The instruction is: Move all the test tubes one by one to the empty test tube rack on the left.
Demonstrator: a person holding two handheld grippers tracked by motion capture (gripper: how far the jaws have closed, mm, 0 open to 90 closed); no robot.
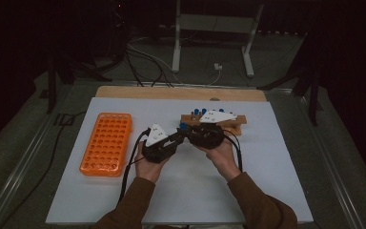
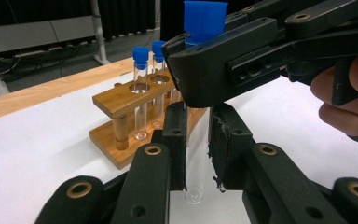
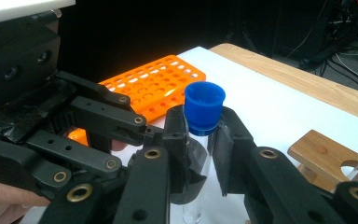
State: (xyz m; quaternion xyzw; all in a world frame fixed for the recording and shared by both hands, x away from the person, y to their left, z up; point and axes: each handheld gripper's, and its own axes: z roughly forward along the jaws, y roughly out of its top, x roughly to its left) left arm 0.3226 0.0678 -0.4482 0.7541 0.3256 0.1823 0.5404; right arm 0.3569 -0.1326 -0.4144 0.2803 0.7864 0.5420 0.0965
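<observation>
Both hand-held grippers clamped one test tube.
The left hand-held gripper (image 2: 197, 144) pinched the blue-capped test tube's (image 2: 197, 158) glass; the right hand-held gripper (image 3: 200, 149) gripped below its cap.

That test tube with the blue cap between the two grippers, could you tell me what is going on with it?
A person holds a gripper in each hand over the white table. Both grip the same test tube, upright: the right gripper is shut on it just under the blue cap, the left gripper on the glass lower down. It looks like a handover. The wooden rack holds more capped tubes; the orange rack sits at the left.
</observation>
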